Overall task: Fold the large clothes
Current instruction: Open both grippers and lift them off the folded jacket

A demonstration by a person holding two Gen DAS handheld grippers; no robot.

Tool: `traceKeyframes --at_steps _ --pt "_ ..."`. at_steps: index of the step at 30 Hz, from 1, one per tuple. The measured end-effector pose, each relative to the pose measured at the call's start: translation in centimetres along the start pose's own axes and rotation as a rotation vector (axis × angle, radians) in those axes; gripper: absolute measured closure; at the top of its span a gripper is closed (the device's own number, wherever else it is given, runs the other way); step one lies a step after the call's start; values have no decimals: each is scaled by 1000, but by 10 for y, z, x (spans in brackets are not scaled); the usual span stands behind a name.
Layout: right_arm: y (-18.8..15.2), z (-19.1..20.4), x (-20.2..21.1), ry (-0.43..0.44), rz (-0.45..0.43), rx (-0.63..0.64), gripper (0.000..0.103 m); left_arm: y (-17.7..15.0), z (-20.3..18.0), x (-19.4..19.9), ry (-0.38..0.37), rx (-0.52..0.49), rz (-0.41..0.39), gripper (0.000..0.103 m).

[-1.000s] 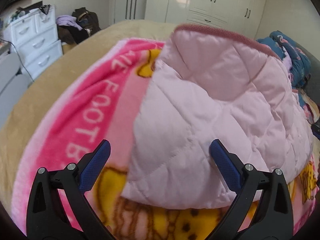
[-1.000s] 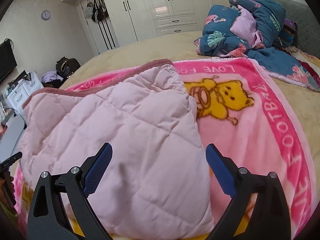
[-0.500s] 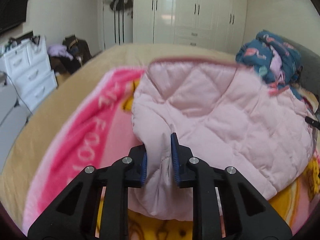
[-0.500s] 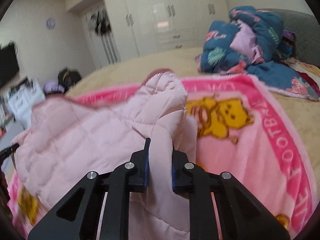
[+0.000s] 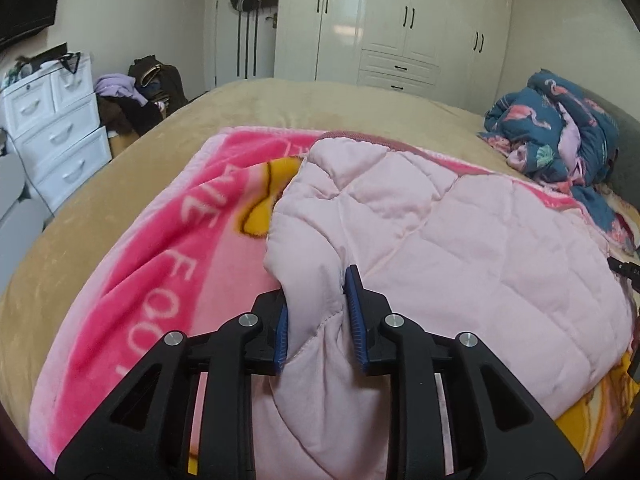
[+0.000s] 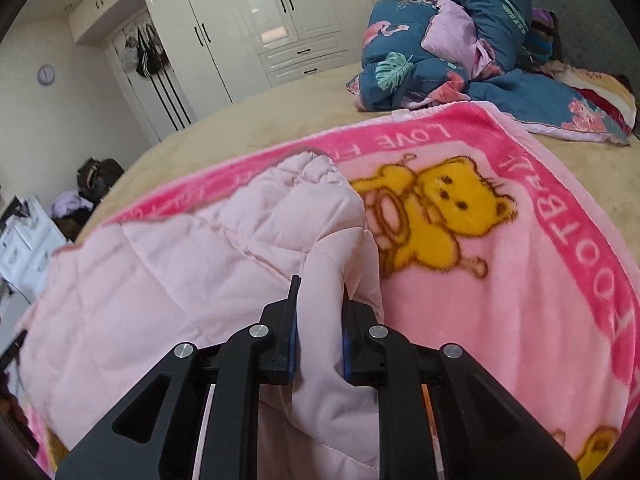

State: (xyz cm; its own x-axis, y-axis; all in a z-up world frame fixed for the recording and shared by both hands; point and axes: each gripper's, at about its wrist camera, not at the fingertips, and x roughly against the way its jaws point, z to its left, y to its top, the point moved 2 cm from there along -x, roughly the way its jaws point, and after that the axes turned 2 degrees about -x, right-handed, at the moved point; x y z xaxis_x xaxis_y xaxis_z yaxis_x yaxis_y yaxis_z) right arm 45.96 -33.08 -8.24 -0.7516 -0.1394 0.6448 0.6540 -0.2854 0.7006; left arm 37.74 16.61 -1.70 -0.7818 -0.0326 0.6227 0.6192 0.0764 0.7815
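Both grippers, wide open a second ago, are now clamped on the pink quilted jacket (image 5: 460, 240): left gripper (image 5: 318, 320) with jaws easing slightly open but fabric pinched between the fingers, right gripper (image 6: 318, 328) fully closed on a bunched edge. Folding can begin. Jacket is spread on the cartoon-bear blanket (image 6: 520, 280) on the bed (image 5: 120, 184).

jacket (image 5: 460, 248) on blanket (image 5: 160, 264) | blanket on bed (image 5: 120, 168) | bedding pile (image 6: 460, 36) behind
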Motion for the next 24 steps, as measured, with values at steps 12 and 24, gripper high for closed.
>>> traceKeyframes --at_steps 12,24 --pt "-17 -9 4 -44 13 -27 72 -2 5 -5 10 15 30 74" --pt "-23 -14 86 10 -97 -31 6 6 -7 31 32 9 -10 18"
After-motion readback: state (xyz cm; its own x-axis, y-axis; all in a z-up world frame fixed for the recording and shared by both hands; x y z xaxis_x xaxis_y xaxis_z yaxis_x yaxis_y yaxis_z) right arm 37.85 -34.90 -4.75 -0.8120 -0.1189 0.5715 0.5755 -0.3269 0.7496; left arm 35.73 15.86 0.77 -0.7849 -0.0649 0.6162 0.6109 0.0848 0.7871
